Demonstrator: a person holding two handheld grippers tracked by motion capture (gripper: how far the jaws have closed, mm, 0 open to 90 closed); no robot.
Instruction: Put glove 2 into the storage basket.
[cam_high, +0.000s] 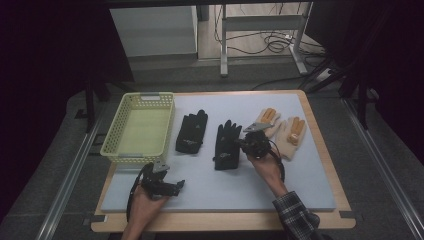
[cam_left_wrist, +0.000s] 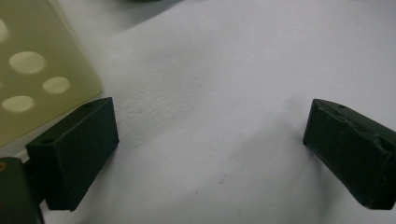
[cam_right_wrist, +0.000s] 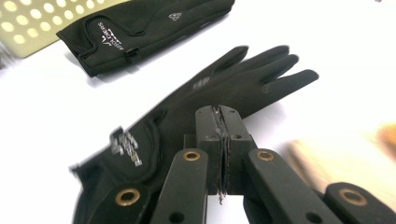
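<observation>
a pale padded surface (cam_high: 310, 165) is carrying a yellow basket (cam_high: 141, 127) at its far left corner, with two black gloves and two tan gloves (cam_high: 282, 132) lying in a row to the basket's right. the right claw (cam_right_wrist: 223, 154) is sitting pressed shut and empty over the black glove (cam_right_wrist: 219, 100) farther from the basket; it should be opening again and pinching the cuff squarely. the left claw (cam_left_wrist: 210, 149) is waiting wide just below the basket.
</observation>
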